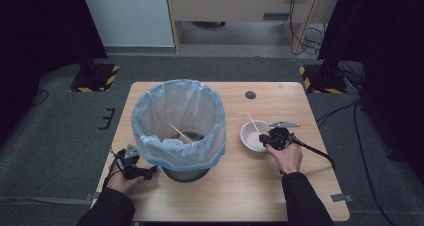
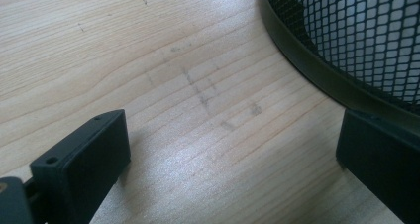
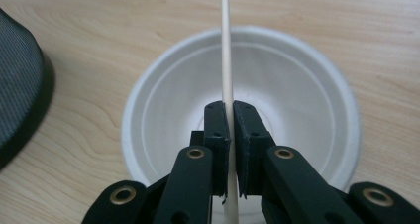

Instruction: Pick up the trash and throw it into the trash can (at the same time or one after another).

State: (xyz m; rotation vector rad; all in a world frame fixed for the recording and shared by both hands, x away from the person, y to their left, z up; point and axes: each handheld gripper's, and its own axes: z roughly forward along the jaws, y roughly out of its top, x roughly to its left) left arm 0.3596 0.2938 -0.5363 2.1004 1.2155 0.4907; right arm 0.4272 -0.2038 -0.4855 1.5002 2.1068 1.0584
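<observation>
Wooden stick (image 3: pixel 227 45): a thin pale rod, clamped between the jaws of the right claw (image 3: pixel 231 116), which press against it from both sides. In the right gripper view it rises straight toward twelve o'clock, past the far rim of the white bowl (image 3: pixel 297 90) that lies beneath it on the tabletop (image 3: pixel 99 30). In the high view the stick (image 1: pixel 252 122) slants up toward eleven o'clock from the right claw (image 1: pixel 263 140), over the bowl (image 1: pixel 248 136), which stands at about three o'clock from the mesh bin (image 1: pixel 185 172).

The bin is lined with a pale blue bag (image 1: pixel 150 116) folded over its rim, and a second stick (image 1: pixel 181 133) lies inside it. It stands left of the tabletop's middle.

The left claw (image 1: pixel 150 172) rests low on the tabletop at about seven o'clock from the bin, held in the person's left hand (image 1: pixel 121 182). In the left gripper view its jaws stand wide apart with bare wood between them; the jaw nearer the bin's black mesh base (image 2: pixel 356 40) is just beside that base, and whether it touches cannot be told.
</observation>
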